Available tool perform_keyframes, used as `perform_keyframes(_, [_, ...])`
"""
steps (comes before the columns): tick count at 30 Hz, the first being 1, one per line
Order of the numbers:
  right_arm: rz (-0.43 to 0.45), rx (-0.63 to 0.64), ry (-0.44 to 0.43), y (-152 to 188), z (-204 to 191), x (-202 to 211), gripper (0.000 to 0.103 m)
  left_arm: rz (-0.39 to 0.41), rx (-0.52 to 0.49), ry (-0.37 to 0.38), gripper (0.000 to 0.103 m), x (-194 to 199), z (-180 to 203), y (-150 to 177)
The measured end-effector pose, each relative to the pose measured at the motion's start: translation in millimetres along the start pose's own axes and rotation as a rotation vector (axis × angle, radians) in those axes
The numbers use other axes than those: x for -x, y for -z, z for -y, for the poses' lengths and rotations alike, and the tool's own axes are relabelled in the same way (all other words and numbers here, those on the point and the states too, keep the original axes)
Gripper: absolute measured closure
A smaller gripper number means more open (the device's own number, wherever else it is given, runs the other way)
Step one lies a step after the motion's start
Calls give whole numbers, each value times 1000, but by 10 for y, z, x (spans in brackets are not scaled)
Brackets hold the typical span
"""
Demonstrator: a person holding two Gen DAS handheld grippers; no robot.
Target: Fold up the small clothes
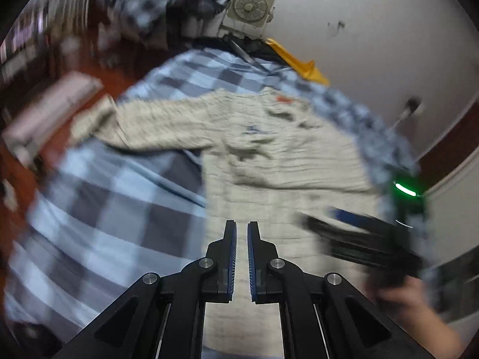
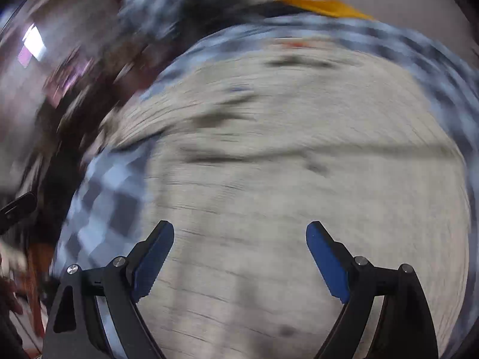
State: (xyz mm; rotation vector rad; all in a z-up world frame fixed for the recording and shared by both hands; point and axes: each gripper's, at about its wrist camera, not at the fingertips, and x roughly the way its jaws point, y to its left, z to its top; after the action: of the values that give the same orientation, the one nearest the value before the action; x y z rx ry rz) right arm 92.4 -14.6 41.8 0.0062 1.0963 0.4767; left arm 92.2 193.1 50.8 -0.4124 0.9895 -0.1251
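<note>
The left gripper (image 1: 242, 224) has its jaws drawn almost together, with only a narrow slit between the blue pads and nothing in it. It hangs over the lower part of the shirt (image 1: 269, 155). The right gripper (image 2: 239, 230) stands with its jaws wide apart and empty, tilted down over the middle of the same shirt (image 2: 284, 149); the left wrist view also catches it (image 1: 317, 224) as a dark smear at the shirt's right edge, with the hand (image 1: 419, 308) behind it.

The shirt is a pale, finely striped long-sleeved top, lying spread on a blue checked bedsheet (image 1: 104, 209), one sleeve (image 1: 98, 116) stretched off to the left of the view. It looks light, thin and limp, so it should bend wherever it is lifted and sag between two holds. A pinch of a single layer at a hem corner, a cuff or a shoulder seam would likely serve best; a grab at the flat middle would probably bunch cloth or catch the sheet too. The sheet may drag along, being soft itself.

Both views are smeared by motion. The small marks on the chest cannot be read, the collar is unclear, and the shirt's right sleeve cannot be made out. Its bottom hem is hidden behind the left gripper's body. A fan (image 1: 250, 7) and an orange thing (image 1: 299, 59) sit beyond the bed.
</note>
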Motion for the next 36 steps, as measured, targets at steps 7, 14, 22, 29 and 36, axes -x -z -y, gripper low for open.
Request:
perform_keyframes(7, [-159,227,-159,-1135,-1600,-935,15,12,43,41,98,308,-428,-50])
perform_keyframes(14, [-159,507,21,-1603,-2735,-1976,15,72,167,349,98,558,-875,-57])
perform_keyframes(22, [-98,542,189,-1695,-3075,-2567,15,195,268,455,90,594,-1034,-121])
perform_keyframes(29, [10,514,48,-1744,-3178,-2345,101,210,263,383,0,481,-1015,-134])
perform_keyframes(36, [63,375,-253,-1895,-2866,-1417,102,220,405,327,0,339,-1220,-80])
